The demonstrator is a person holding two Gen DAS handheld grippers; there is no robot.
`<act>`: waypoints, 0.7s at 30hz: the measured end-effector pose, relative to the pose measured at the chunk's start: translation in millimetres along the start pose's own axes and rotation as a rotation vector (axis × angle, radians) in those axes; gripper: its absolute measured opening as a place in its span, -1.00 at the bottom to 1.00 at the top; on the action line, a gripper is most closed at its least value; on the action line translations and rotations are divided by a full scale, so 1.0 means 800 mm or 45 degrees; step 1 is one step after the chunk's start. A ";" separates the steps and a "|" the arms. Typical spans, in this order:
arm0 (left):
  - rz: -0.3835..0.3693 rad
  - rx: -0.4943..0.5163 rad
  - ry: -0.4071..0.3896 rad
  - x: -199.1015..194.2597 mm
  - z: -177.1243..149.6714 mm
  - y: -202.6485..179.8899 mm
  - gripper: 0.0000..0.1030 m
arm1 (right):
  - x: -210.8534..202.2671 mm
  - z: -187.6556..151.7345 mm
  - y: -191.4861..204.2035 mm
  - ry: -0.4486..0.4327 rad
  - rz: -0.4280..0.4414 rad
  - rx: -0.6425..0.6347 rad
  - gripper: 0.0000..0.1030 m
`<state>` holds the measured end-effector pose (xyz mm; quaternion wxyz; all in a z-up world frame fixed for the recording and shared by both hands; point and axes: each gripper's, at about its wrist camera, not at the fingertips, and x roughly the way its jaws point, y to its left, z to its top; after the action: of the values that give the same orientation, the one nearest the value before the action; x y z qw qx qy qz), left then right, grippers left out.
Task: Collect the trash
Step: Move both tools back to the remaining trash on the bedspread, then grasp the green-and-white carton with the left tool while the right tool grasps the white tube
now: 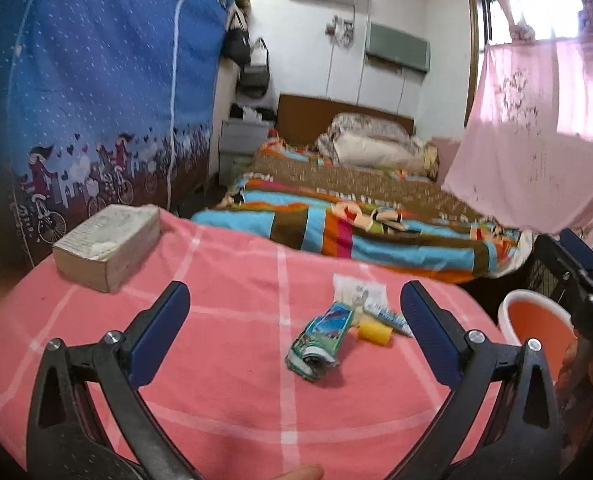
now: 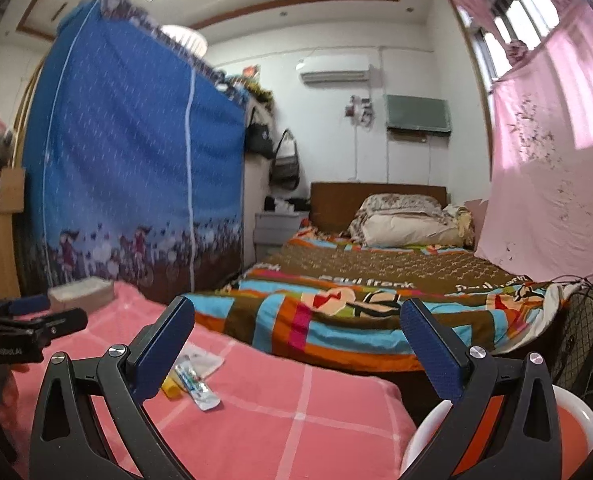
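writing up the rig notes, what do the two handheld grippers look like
Both match: the left gripper and right gripper each have two black plastic arms with triangular cut-outs and silver screw heads at the joints, ending in flat dark blue textured pads. In the right wrist view, the left gripper's black body carries small white lettering, too blurred to read. No cables or sleeves show.

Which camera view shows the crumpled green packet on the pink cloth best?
The left wrist view: the crumpled green packet lies whole between the open fingers. In the right wrist view it cannot be seen; it may be hidden behind a finger.
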<state>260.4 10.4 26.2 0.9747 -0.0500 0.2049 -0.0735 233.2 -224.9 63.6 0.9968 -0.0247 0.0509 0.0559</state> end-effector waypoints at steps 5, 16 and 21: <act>-0.048 -0.029 0.161 0.026 -0.003 0.009 0.99 | 0.041 -0.012 0.015 0.195 0.096 -0.030 1.00; -0.177 0.002 0.364 0.054 -0.016 -0.002 0.24 | 0.105 -0.040 0.037 0.584 0.254 -0.078 0.27; -0.202 0.008 0.412 0.057 -0.021 -0.004 0.00 | 0.115 -0.049 0.053 0.672 0.333 -0.128 -0.07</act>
<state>294.5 -1.8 -6.3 0.9204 -0.0504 0.3542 -0.1578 315.5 -175.3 13.1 0.9310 -0.0808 0.3083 0.1779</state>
